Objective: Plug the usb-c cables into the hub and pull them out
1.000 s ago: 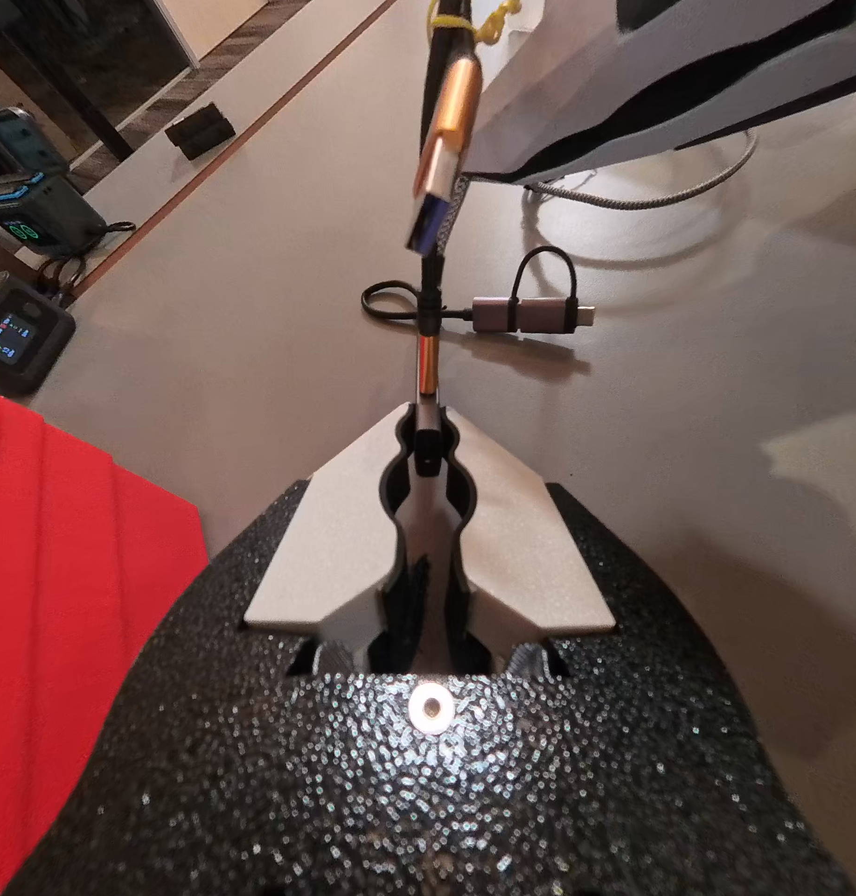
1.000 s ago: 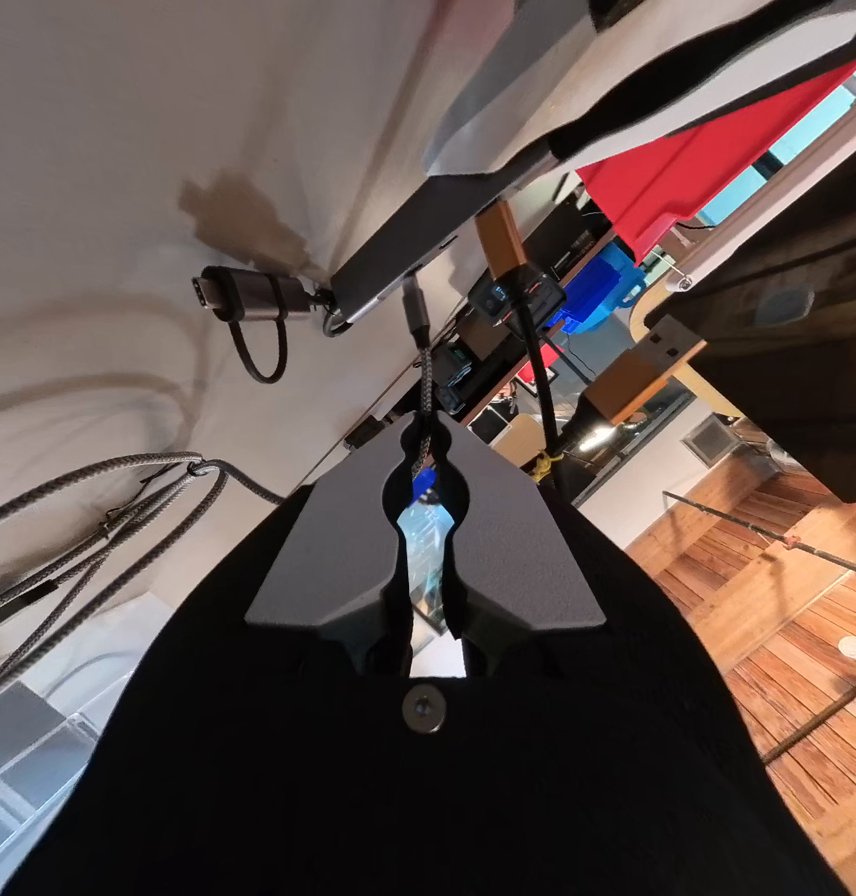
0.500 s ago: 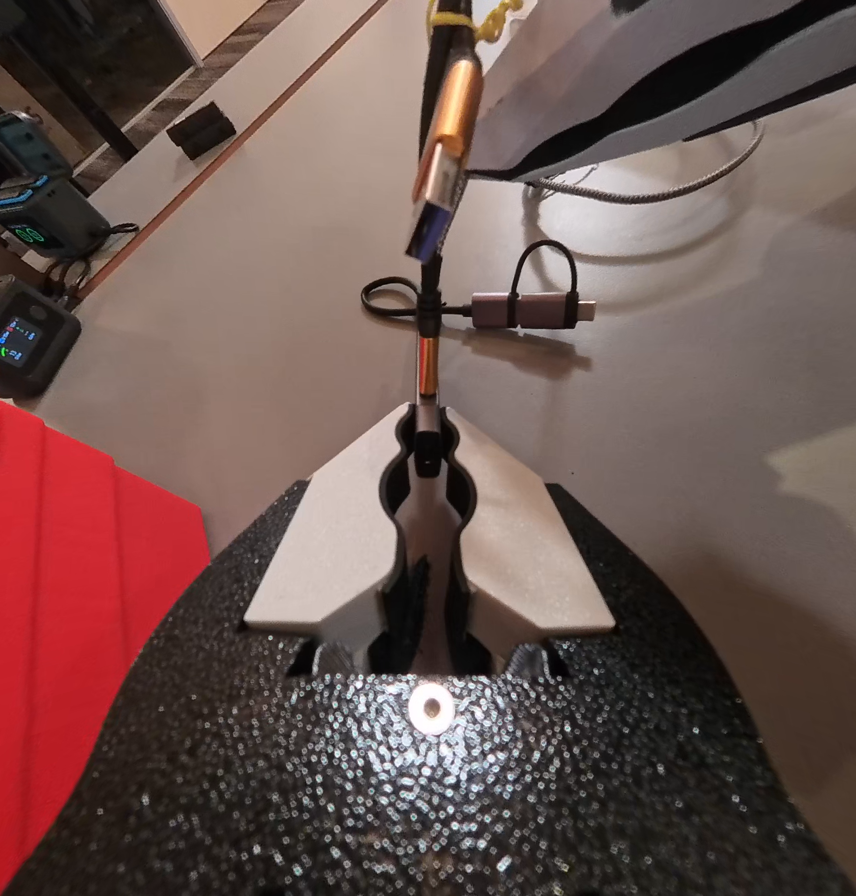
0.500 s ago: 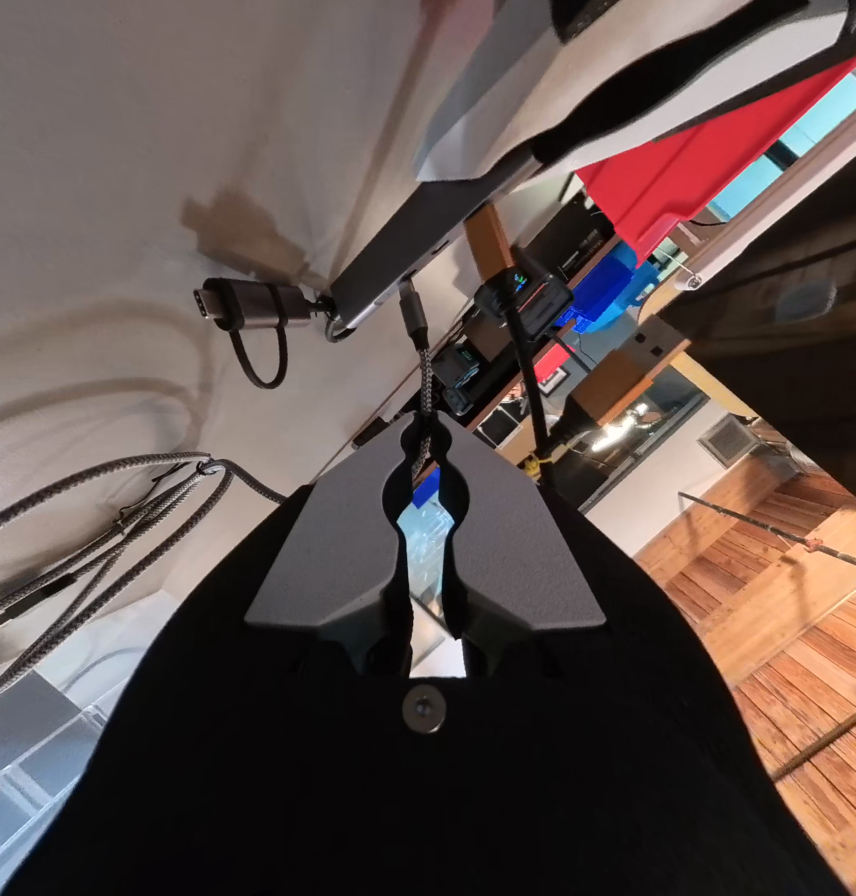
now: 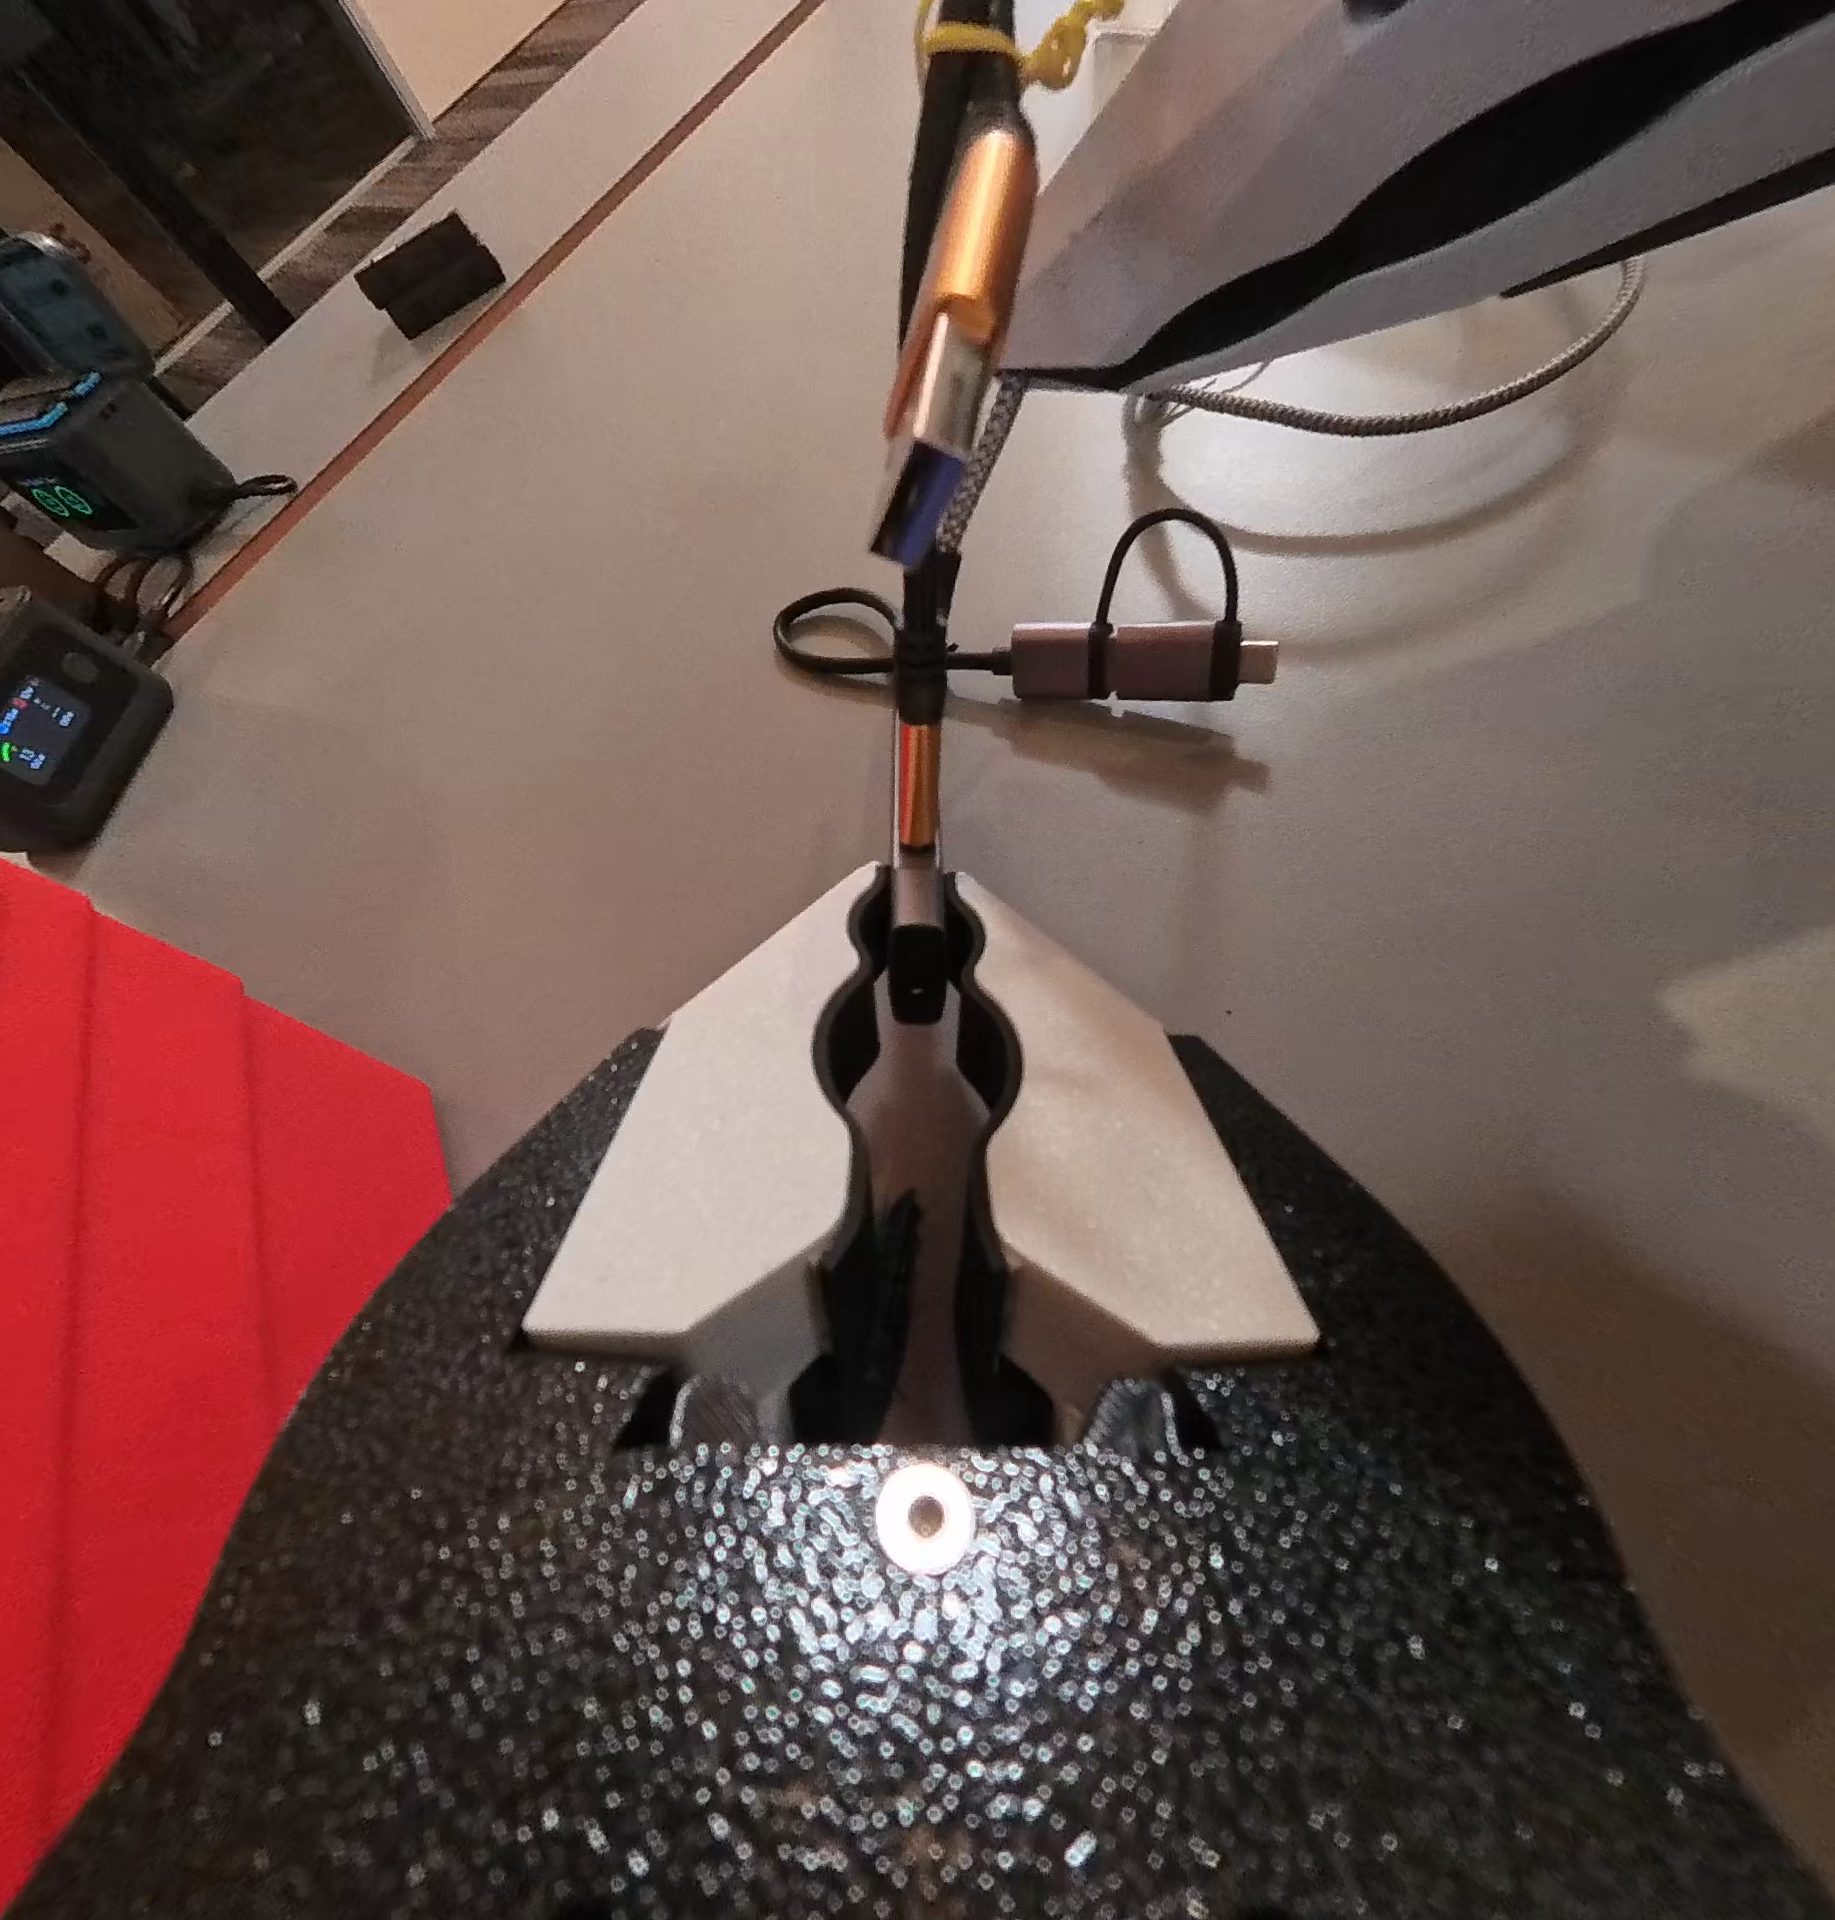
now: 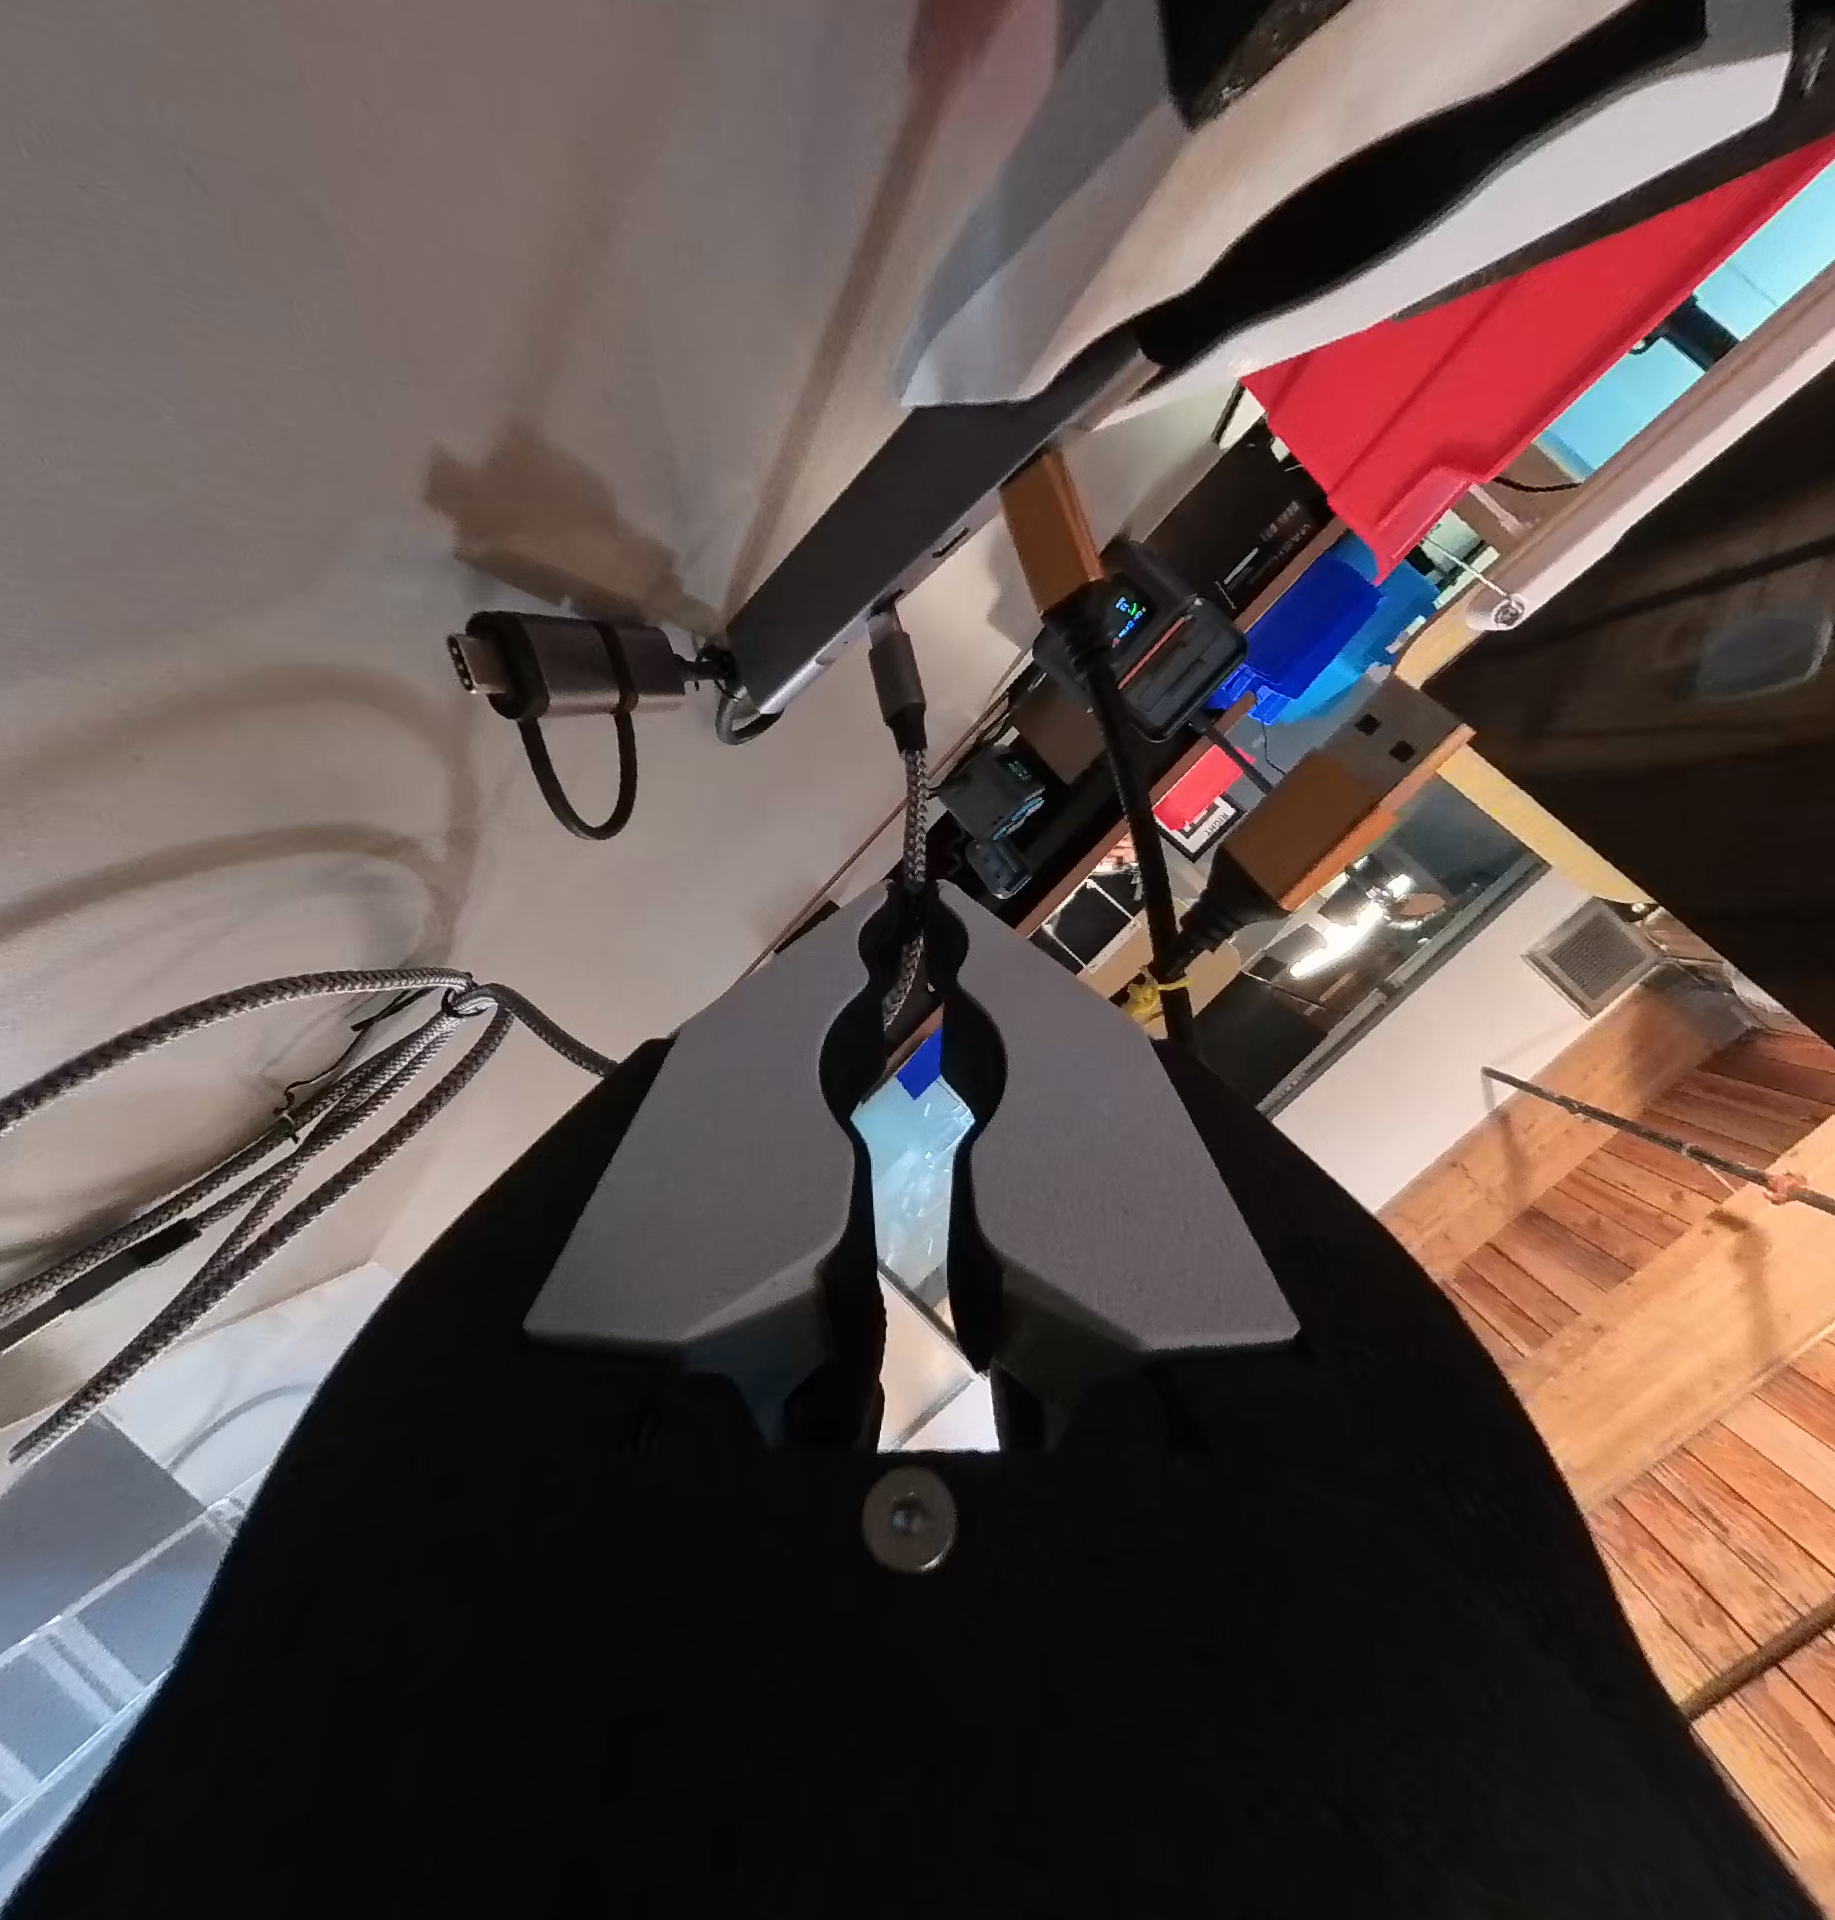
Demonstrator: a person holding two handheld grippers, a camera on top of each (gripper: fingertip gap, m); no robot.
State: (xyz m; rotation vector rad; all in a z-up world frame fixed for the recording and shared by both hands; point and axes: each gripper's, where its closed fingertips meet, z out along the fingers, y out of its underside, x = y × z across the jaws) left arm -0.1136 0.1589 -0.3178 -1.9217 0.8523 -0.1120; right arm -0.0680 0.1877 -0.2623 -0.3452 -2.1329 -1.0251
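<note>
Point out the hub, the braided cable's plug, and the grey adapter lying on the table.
hub (image 6: 851, 582), right wrist view: its dark flat face.
braided cable's plug (image 6: 897, 681), right wrist view: its metal shell.
grey adapter (image 5: 1126, 662), left wrist view: middle of its body.

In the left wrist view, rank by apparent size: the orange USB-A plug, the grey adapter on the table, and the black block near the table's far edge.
1. Orange USB-A plug, though it hangs nearer the camera.
2. Grey adapter.
3. Black block, farthest off, so apparent size only.

The hub (image 6: 840, 582) runs up behind the left tongs (image 6: 1308, 208).
</note>
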